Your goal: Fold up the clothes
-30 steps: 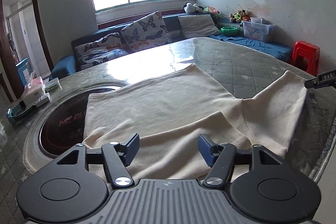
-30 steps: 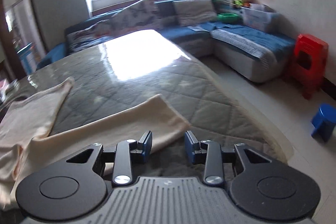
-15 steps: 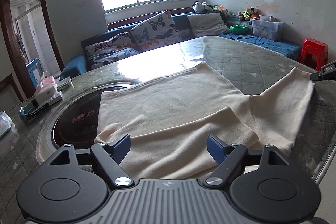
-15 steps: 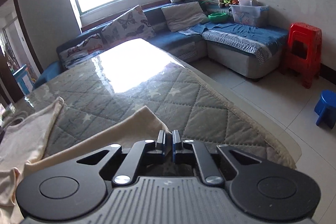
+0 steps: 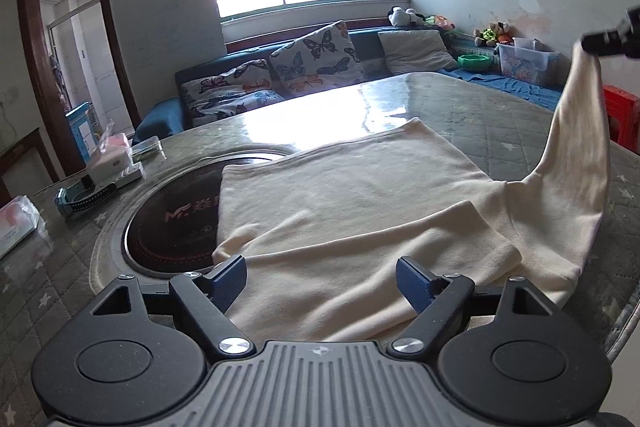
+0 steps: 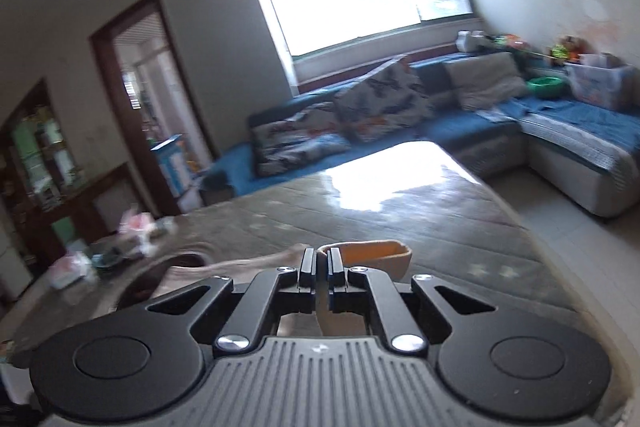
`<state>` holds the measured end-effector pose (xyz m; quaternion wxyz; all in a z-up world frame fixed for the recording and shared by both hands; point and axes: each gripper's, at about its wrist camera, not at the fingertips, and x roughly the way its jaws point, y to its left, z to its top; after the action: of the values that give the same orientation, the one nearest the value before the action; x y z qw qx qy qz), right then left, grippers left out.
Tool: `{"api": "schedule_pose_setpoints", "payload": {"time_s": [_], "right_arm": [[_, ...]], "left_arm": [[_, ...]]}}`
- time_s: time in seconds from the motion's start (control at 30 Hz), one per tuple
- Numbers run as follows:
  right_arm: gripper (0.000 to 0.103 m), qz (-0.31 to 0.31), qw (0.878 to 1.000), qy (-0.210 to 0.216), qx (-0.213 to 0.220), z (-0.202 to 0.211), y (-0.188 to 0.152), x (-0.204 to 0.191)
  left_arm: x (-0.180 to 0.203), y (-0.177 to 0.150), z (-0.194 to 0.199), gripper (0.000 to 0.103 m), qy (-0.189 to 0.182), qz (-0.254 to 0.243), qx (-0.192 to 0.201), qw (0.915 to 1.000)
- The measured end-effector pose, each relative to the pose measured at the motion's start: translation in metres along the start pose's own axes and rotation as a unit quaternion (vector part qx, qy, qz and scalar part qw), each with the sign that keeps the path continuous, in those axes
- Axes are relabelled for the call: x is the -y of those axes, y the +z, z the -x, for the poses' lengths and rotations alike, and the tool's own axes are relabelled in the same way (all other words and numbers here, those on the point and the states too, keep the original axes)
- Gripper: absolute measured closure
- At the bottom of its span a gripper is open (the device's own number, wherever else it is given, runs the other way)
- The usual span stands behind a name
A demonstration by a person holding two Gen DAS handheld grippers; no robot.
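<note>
A cream long-sleeved top (image 5: 360, 187) lies spread on the quilted table (image 5: 500, 115), one sleeve folded across its near part. My left gripper (image 5: 322, 277) is open and empty, just above the near edge of the top. My right gripper (image 6: 321, 261) is shut on the cuff of the other sleeve (image 6: 372, 253) and holds it in the air. In the left wrist view that sleeve (image 5: 580, 147) rises from the table at the right up to the right gripper's tip (image 5: 600, 45).
A round dark hotplate (image 5: 168, 223) is set in the table, partly under the top. Small boxes and packets (image 5: 108, 163) lie at the table's left edge. A blue sofa with cushions (image 5: 312, 67) runs behind, and a red stool (image 5: 620, 107) stands at the right.
My right gripper has closed on the sleeve cuff and lifted it up off the table. My left gripper has opened wider and stayed near the top's front edge.
</note>
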<state>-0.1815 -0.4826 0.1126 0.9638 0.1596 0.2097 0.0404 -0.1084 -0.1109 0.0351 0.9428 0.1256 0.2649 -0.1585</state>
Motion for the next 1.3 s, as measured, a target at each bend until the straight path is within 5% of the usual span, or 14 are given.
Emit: {"api": "schedule_pose_setpoints", "payload": {"time_s": [0.33,0.73,0.97,1.3], "right_arm": [[0.099,0.067,0.989,0.132,-0.016,-0.039,0.022,-0.111],[0.095,0.142,0.956,0.213,-0.142,-0.119,-0.050,-0.224],[0.093,0.173,0.952,0.203,-0.151,-0.107,-0.052,-0.212],[0.088,0.220,0.945,0.095,-0.224,-0.084,-0.078,-0.126]], "left_arm": [[-0.035,-0.018,0.014,0.017,0.016,0.040,0.009,0.9990],[-0.068,-0.038,0.027,0.017,0.040,0.077,0.006,0.9962],[-0.072,-0.035,0.034,0.019,0.044,0.082,0.016,0.9955],[-0.050,-0.016,0.004,0.049,-0.002,0.061,-0.001,0.9981]]}}
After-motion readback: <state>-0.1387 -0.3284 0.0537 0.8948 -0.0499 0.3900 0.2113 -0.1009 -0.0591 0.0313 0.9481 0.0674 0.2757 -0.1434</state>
